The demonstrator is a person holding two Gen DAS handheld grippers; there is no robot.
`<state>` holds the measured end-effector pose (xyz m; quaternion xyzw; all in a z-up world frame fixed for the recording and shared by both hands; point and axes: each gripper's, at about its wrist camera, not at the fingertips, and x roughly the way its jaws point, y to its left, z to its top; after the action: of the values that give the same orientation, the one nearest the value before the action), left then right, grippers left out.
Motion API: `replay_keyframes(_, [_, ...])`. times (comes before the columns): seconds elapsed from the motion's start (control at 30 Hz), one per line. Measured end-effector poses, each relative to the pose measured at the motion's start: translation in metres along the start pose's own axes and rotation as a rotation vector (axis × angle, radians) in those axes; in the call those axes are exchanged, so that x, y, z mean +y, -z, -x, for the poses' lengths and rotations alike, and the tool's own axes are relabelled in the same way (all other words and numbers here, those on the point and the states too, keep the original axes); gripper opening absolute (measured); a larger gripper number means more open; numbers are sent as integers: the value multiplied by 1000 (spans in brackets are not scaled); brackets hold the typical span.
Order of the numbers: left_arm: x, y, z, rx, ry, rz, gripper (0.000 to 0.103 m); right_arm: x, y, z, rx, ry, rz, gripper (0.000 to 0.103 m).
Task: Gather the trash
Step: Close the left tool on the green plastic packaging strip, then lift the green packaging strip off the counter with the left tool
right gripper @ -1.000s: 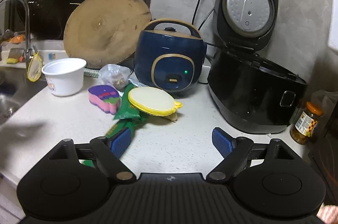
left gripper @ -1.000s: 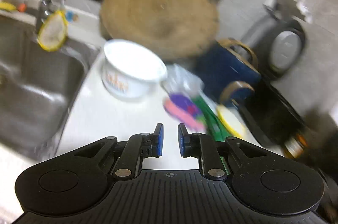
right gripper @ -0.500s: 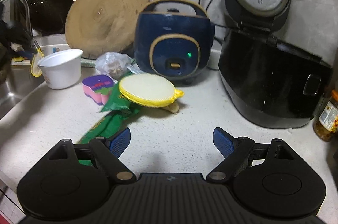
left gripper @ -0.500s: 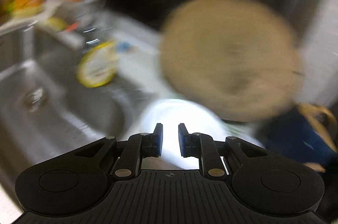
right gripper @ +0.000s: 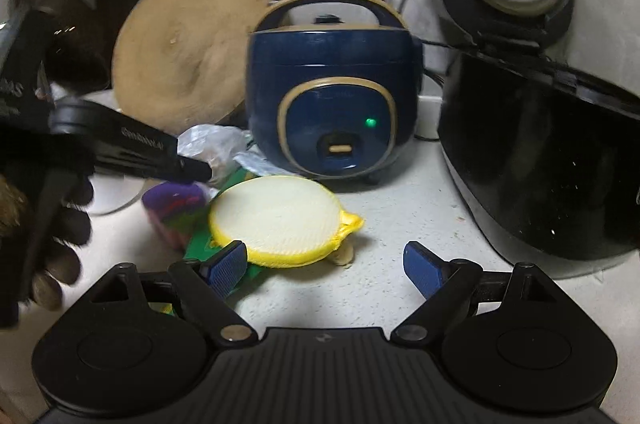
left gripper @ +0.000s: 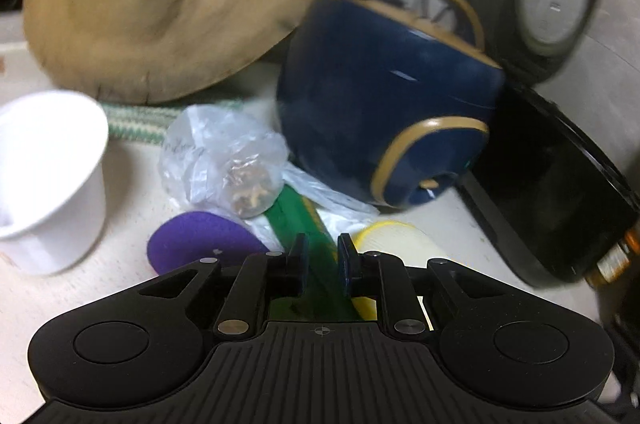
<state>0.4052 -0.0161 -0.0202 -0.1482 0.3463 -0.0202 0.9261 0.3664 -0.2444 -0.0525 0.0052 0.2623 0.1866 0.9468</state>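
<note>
Green wrapper point(left gripper: 298, 220) running lengthwise from the crumpled plastic bag point(left gripper: 224, 159) straight between the nearly clenched left gripper point(left gripper: 322, 260) jaws, contact unclear; right gripper point(right gripper: 326, 264) farther, released.

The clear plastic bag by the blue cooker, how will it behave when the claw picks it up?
The clear plastic bag looks thin and crinkled, so it will probably collapse and hang limp. The brown scraps inside look few, so it is likely light, though they may slide around.

Ahead of me, frame centre: blue rice cooker point(right gripper: 332, 103), green light on. Upper right: black cooker point(right gripper: 536, 159), lid up. Upper left: round wooden board point(right gripper: 180, 51), leaning. Left edge, my left view: white cup point(left gripper: 48, 179).
</note>
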Motion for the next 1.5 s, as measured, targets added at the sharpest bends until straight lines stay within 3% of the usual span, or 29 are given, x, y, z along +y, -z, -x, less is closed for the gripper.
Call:
replay_keyframes(0.17, [-18, 5, -27, 72, -17, -71, 18, -13, 12, 0, 15, -11, -35, 86])
replay_keyframes(0.3, [-34, 19, -27, 112, -1, -179, 18, -27, 18, -3, 26, 15, -58, 86])
replay_keyframes(0.43, [-43, 33, -11, 108, -51, -283, 18, -39, 19, -3, 35, 8, -113, 86])
replay_keyframes(0.6, [-30, 45, 9, 106, -112, -253, 19, -36, 22, 0, 42, 0, -112, 86])
replay_keyframes(0.73, [-9, 53, 27, 110, -147, -210, 27, -27, 23, 1, 49, -20, -96, 86])
replay_keyframes(0.87, [10, 61, 40, 113, -215, -179, 24, -7, 24, 1, 60, -40, -40, 86])
replay_keyframes(0.97, [25, 63, 55, 101, -186, -117, 24, 9, 26, 0, 78, -44, 15, 86])
replay_keyframes(1.13, [32, 59, 90, 26, -60, -20, 24, 16, 26, 3, 80, -25, 28, 90])
replay_keyframes(1.3, [10, 71, 95, 72, 25, -77, 24, 14, 26, -1, 88, -8, 35, 90])
replay_keyframes(1.4, [-3, 80, 83, 112, 29, -122, 24, 9, 26, -3, 102, 10, 32, 90])
replay_keyframes(1.5, [-8, 79, 79, 79, 8, -127, 24, 2, 27, -3, 107, 23, 5, 90])
